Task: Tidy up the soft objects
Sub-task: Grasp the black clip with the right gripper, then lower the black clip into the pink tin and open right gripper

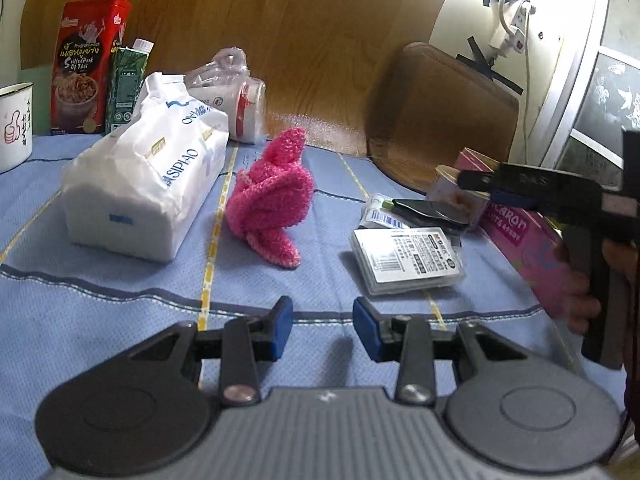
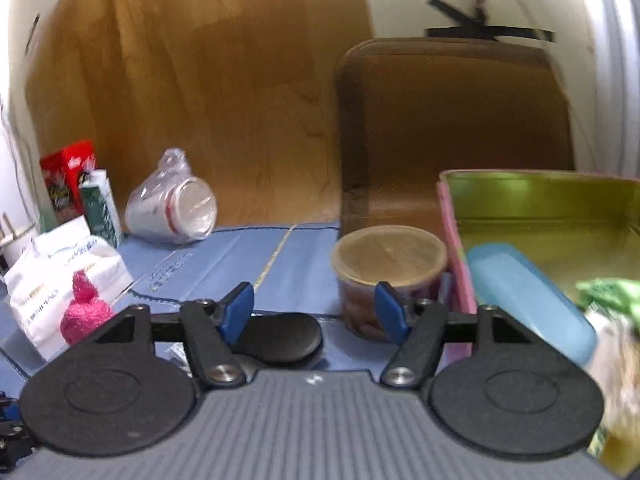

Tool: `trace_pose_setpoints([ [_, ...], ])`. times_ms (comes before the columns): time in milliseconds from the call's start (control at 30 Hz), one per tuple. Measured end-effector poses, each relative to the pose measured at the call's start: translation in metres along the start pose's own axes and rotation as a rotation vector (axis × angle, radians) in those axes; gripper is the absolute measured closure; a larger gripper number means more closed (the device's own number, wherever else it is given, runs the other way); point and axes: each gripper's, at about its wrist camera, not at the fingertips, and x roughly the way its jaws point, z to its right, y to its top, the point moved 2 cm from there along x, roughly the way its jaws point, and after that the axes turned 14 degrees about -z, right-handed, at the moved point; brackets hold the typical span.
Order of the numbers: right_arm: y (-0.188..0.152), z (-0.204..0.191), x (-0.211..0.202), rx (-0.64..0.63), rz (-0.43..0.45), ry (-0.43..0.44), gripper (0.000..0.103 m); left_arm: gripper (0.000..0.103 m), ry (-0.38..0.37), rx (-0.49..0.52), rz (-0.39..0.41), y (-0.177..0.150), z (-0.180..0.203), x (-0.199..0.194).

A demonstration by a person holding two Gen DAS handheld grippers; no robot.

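Plainly, left claw [image 1: 322, 328] narrow and empty short of pink knit [image 1: 272, 196], right claw [image 2: 316, 312] wide, empty: risk is snagging tissue pack [image 1: 144, 184] beside knit.

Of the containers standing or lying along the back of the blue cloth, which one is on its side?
The plastic-wrapped white cup, tipped with its mouth toward the camera. The red tin, green carton and enamel mug all stand upright.

I see a red snack tin [image 1: 90, 66], a green carton [image 1: 127, 84], a white enamel mug [image 1: 15, 124] and a clear plastic case [image 1: 408, 266] on the blue cloth [image 1: 120, 320].
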Motion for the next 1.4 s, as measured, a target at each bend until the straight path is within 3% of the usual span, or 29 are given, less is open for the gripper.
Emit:
trace_pose_setpoints([
  [133, 0.005, -0.022, -0.005, -0.131, 0.029, 0.001, 0.035, 0.069, -0.005, -0.007, 0.007, -0.003, 0.000, -0.002],
  [267, 0.006, -0.029, 0.018, -0.173, -0.094, 0.048, 0.036, 0.069, 0.001, -0.002, 0.009, -0.003, 0.001, -0.002],
  [400, 0.003, -0.026, 0.042, -0.181, -0.141, -0.002, 0.033, 0.068, -0.003, -0.001, 0.010, -0.003, 0.000, -0.002],
  [467, 0.001, -0.019, 0.042, -0.165, -0.170, 0.006, 0.042, 0.068, -0.007, -0.004, 0.010, -0.003, 0.000, -0.002],
  [500, -0.001, -0.016, 0.042, -0.156, -0.186, 0.018, 0.058, 0.068, -0.007, -0.005, 0.010, -0.003, 0.000, -0.002],
  [533, -0.003, -0.014, 0.039, -0.150, -0.184, 0.022, 0.067, 0.068, -0.008, -0.005, 0.010, -0.003, 0.000, -0.002],
  [633, -0.011, -0.008, 0.027, -0.133, -0.196, 0.035, 0.079, 0.068, -0.007, -0.005, 0.010, -0.003, 0.000, -0.002],
  [1033, -0.089, -0.009, -0.061, -0.145, -0.082, -0.003, 0.084, 0.063, -0.043, -0.026, 0.002, -0.001, -0.006, -0.004],
  [1167, -0.116, -0.007, -0.087, -0.137, -0.078, 0.049, 0.084, 0.062, -0.156, -0.020, 0.006, -0.005, 0.009, -0.021],
  [1233, -0.128, -0.004, -0.097, -0.114, -0.081, 0.092, 0.084, 0.056, -0.224, 0.027, -0.002, -0.004, 0.029, -0.027],
  [1400, -0.141, 0.013, -0.106, 0.011, -0.076, 0.195, 0.084, 0.051, -0.408, 0.081, -0.203, 0.001, 0.086, -0.001],
])
